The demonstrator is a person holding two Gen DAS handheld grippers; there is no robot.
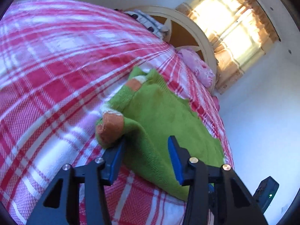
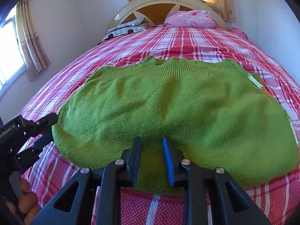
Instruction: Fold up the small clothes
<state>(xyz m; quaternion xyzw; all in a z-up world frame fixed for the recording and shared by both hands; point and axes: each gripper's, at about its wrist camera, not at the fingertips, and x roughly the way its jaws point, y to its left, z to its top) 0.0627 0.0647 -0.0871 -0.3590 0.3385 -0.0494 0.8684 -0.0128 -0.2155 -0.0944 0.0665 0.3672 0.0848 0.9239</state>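
A small green knit sweater (image 2: 168,105) lies spread on the red-and-white plaid bed cover (image 2: 187,37). In the left wrist view the sweater (image 1: 159,116) shows an orange-and-white cuffed sleeve (image 1: 110,123) folded at its left side. My left gripper (image 1: 146,140) is open, its jaws apart over the sweater's edge, the left finger (image 1: 116,157) touching the orange cuff. My right gripper (image 2: 151,140) is open, its jaws a little apart at the sweater's near hem. The left gripper (image 2: 45,129) also shows in the right wrist view at the sweater's left edge.
A cream headboard (image 2: 165,1) stands at the far end of the bed, with a pink bundle of cloth (image 2: 191,18) and a patterned pillow (image 2: 125,30) before it. Curtained windows (image 1: 230,35) lie behind and to the side. White walls flank the bed.
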